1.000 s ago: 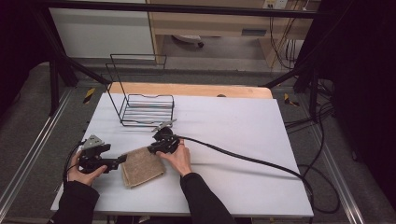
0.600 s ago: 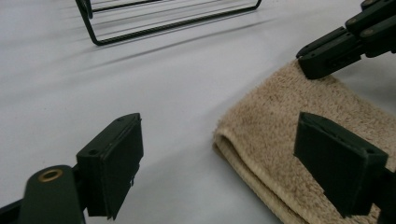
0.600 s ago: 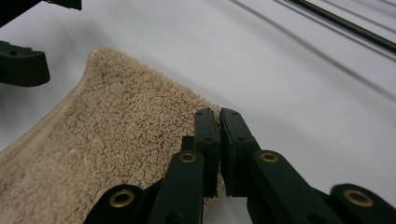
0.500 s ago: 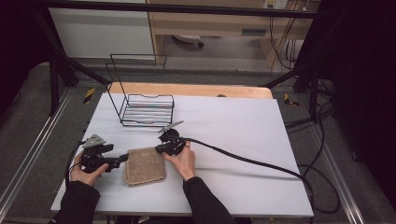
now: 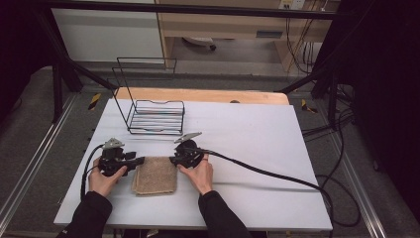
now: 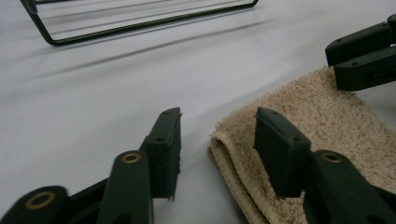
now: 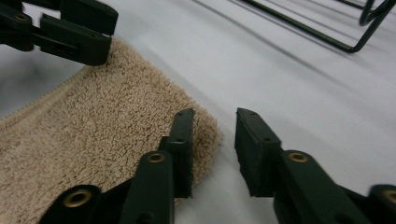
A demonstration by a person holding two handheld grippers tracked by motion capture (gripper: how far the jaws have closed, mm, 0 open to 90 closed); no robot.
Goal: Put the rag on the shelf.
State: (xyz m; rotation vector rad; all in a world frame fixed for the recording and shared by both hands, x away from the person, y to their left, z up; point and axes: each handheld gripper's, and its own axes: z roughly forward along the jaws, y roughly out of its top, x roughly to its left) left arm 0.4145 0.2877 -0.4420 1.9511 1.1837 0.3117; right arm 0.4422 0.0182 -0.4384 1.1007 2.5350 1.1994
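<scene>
While the folded beige towel (image 5: pixel 155 175) lies flat on the tabletop (image 5: pixel 247 134), the left tool (image 6: pixel 217 140) has just been closing astride its corner, unclamped; the right tool (image 7: pixel 212 140), jaws apart, has just been opening beside the opposite corner. Next, likely another fold, needing both corners pinched.

No text, label, brand, number or sign can be read in any of the views.
</scene>
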